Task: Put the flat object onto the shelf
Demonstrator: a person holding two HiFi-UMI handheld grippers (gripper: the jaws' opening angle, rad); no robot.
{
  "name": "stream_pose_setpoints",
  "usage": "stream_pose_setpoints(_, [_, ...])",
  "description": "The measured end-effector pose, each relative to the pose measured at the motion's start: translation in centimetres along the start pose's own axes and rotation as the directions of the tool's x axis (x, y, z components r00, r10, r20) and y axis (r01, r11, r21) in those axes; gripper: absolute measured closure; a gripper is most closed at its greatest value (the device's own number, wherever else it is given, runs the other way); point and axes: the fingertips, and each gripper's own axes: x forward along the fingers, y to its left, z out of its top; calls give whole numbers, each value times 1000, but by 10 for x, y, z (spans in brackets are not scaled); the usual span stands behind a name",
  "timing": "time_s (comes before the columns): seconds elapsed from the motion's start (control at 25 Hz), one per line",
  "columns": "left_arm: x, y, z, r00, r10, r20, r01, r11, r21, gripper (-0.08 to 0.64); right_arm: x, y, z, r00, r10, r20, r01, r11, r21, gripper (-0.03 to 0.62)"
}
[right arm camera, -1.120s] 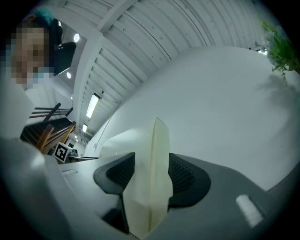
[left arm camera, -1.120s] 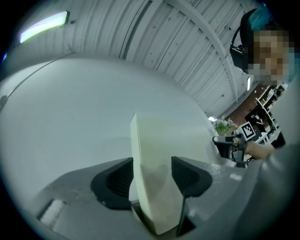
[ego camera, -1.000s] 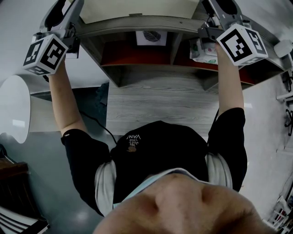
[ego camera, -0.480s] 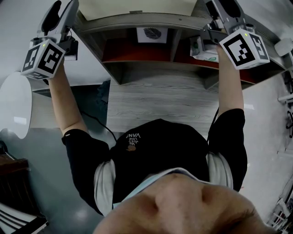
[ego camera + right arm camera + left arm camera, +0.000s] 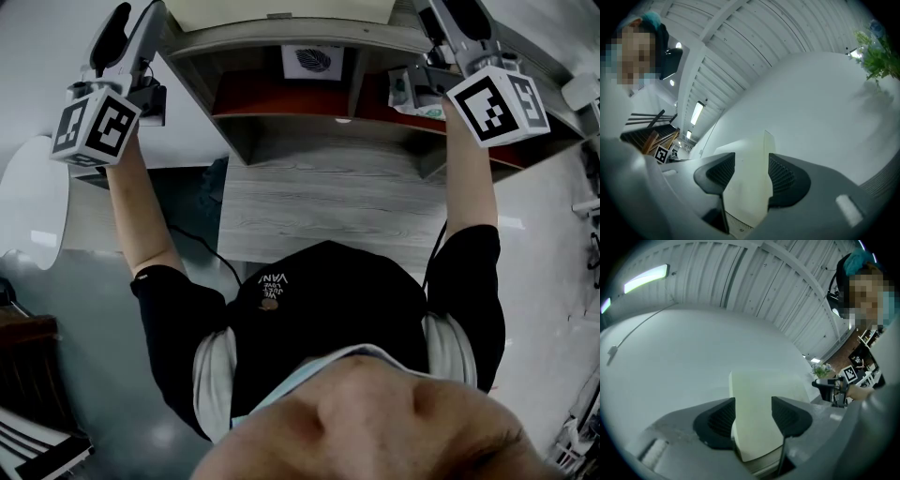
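Left gripper [image 5: 753, 420] and right gripper [image 5: 749, 180] are each clamping ribbed black pads onto opposite sides of the flat object [image 5: 281, 9]. This smooth cream board is hanging at the head view's top edge, just over the shelf's [image 5: 244, 42] upper plank; whether it is touching that plank cannot be told. Below, the grey wood-grain shelf is showing red-lined compartments, with a leaf print [image 5: 312, 62] standing in the middle one and a white-and-green packet [image 5: 419, 101] lying in the right one, partly behind the right gripper. A matching desk [image 5: 319, 206] is stretching beneath. Both forearms are reaching up and forward, grippers tilting upward. A white wall is filling both gripper views, a green plant [image 5: 879, 54] showing at the right one's edge.
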Motion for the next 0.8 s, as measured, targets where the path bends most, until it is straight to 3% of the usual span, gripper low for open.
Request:
stream_pose_setpoints(0.12, [-6,-11,-2,999,-17,-38,17,1000,19,313,-5,3,1,1000,2,-1,-2,1000,2,392])
stream_pose_setpoints(0.28, [-15,-22,8,1000,-20,18,20,1000,6,314,-12,10,2,1000,15,-2,-15,1000,6,423])
stream_pose_setpoints(0.8, [-45,-54,13,1000,-7,25,6,1000,18,431,-30,28,-4,997,75,-10,-75,997,30,474])
